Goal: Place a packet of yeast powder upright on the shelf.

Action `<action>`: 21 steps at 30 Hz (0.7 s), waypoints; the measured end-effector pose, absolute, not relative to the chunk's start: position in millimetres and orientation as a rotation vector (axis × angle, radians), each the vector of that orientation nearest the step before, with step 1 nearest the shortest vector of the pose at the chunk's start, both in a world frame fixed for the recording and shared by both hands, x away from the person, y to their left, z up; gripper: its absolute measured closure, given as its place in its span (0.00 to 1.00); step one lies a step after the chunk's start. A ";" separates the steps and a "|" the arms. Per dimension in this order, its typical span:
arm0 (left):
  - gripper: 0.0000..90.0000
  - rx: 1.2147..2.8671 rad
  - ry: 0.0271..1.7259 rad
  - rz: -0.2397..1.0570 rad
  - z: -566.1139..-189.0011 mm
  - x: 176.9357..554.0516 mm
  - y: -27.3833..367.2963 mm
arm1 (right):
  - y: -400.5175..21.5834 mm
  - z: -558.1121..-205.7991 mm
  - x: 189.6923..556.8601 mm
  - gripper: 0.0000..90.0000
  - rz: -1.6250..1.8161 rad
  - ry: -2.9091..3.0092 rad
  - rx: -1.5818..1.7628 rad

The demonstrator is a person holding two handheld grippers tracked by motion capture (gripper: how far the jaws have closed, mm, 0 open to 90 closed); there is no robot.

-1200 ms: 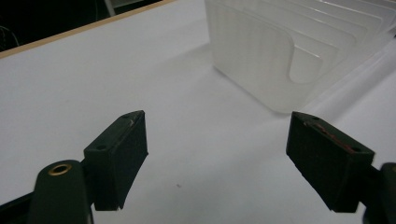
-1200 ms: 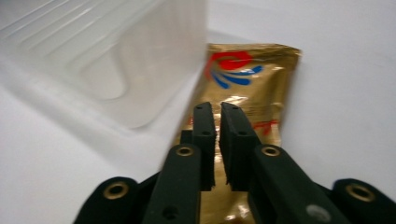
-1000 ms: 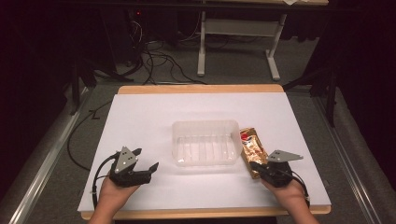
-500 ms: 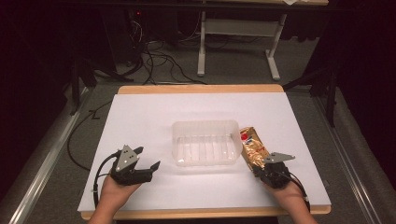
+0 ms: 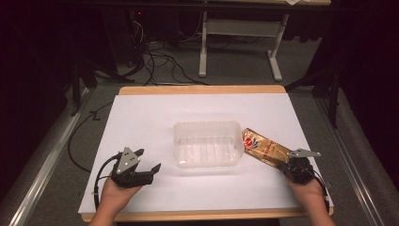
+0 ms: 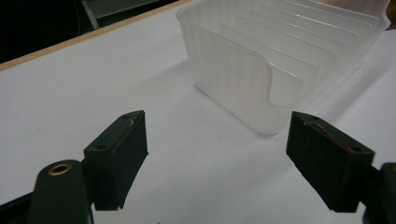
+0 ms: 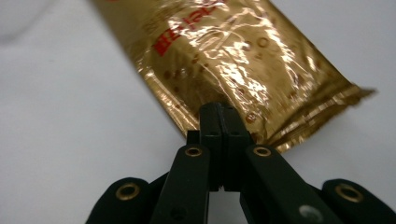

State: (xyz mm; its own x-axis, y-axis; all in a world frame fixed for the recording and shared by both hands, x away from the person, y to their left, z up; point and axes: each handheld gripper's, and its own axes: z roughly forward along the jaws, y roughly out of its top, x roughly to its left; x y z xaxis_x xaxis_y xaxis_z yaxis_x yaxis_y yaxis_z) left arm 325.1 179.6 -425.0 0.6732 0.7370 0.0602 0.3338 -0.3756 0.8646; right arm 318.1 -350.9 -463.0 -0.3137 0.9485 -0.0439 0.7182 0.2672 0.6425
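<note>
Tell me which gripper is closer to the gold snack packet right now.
Right. The right gripper has its jaws shut on the near end of the gold snack packet. The left gripper sits open across the table, beyond the clear plastic container.

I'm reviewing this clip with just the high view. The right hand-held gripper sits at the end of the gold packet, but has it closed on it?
Observer: Yes. In the right gripper view, the right hand-held gripper is shut on the near edge of the gold packet.
Operator: And the left one?
Observer: The left hand-held gripper is open, jaws wide apart and holding nothing.
Operator: What is it aimed at?
Observer: At the clear plastic container, which has ribs across its floor.
</note>
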 end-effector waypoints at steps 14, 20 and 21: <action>0.23 1.984 0.828 0.556 -426.3 325.4 178.5 | -404.0 -466.4 327.4 1.00 0.638 1.911 1.633; 0.24 1.986 0.828 0.557 -426.8 326.1 178.1 | -407.0 -460.4 320.9 1.00 0.728 1.862 1.655; 0.24 1.987 0.828 0.557 -426.8 326.2 178.0 | -407.7 -459.1 319.0 0.99 0.755 1.852 1.660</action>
State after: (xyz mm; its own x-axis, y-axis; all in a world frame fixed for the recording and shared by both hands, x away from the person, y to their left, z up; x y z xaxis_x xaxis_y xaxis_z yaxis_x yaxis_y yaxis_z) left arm 326.2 178.0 -426.8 0.6761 0.7340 0.0637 0.3359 -0.3841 0.8600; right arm 319.0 -407.7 -459.1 -0.0991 0.9948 -0.0237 0.6948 0.0862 0.7140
